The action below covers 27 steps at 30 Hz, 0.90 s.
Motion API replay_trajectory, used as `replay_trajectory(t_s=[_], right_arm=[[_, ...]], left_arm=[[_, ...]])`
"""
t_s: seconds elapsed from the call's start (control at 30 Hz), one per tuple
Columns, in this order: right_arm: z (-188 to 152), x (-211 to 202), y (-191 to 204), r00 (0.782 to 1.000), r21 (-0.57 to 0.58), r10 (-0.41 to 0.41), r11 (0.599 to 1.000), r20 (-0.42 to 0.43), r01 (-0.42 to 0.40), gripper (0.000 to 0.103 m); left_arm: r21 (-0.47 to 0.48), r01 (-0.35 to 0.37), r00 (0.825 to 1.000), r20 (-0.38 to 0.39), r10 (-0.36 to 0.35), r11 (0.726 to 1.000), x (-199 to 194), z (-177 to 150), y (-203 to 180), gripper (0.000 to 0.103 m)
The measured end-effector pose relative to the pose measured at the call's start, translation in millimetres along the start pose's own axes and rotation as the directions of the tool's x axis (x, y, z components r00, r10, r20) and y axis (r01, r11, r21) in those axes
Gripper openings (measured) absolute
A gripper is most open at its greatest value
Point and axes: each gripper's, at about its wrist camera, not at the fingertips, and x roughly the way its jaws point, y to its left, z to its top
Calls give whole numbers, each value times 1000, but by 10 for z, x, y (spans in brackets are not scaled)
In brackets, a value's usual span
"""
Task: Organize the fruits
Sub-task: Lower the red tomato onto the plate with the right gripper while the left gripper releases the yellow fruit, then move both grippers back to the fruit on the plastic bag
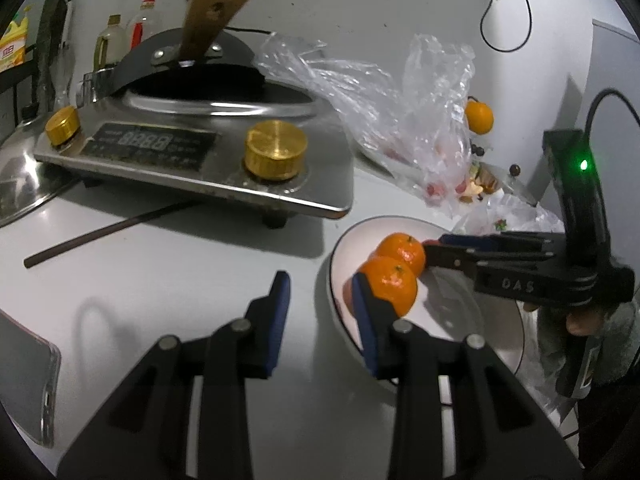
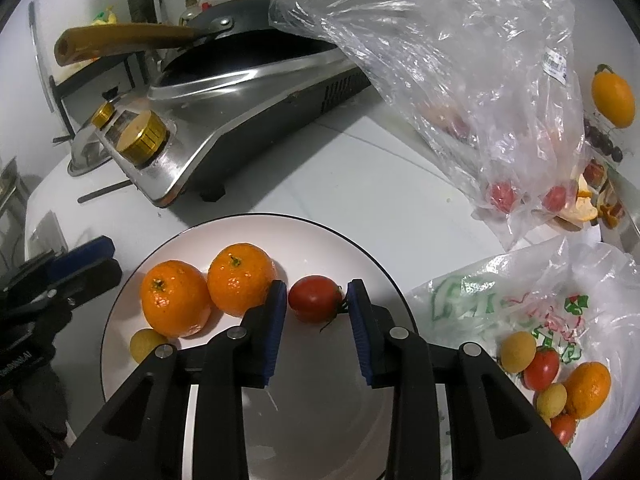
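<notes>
While I watch both wrist feeds, the white counter [image 2: 360, 168] runs up to a pale wall [image 1: 360, 0] with a socket and black cable [image 1: 500, 20] on it. A steel induction cooker [image 1: 192, 160] with two brass knobs sits at the back left, and a dark pan with a wooden handle [image 2: 120, 42] rests on it. Clear plastic bags [image 2: 480, 80] lie crumpled on the right with small red fruit inside; a printed bag [image 2: 520, 308] holds more fruit near the right edge.

A white plate [image 2: 360, 248] sits near the front of the counter. Two oranges [image 2: 208, 292] touch each other on its left half, a small yellow fruit [image 2: 144, 342] lies beside them, and a cherry tomato [image 2: 316, 298] lies on it to their right.

My right hand-held gripper [image 2: 316, 304] straddles the tomato, pads apart, not pressing it. My left hand-held gripper [image 1: 320, 292] is open and empty, one finger [image 1: 362, 300] in front of the nearer orange.
</notes>
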Motion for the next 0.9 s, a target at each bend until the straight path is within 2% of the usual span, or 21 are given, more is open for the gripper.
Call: replay_trajectory(t_s=[0.13,0.8,0.87,0.9], right_arm=[[-10,-75,14,1000,8,-3,1000,10,3,42],[-276,-725,-75,997,51,-31,998,76,28,42],[-322,-809,-112,996,58,-34,998,83,29,42],[-341,-842,-128,996,62,-33,998,85,28,42]], left_arm=[[6,-20,1000,6,20,1000,2,-3,-20,34],[18,-62,998,19,62,998,0,-8,-39,34],[21,-65,998,24,65,998,-21,-4,-51,51],[20,-63,998,30,62,998,-47,0,-64,69]])
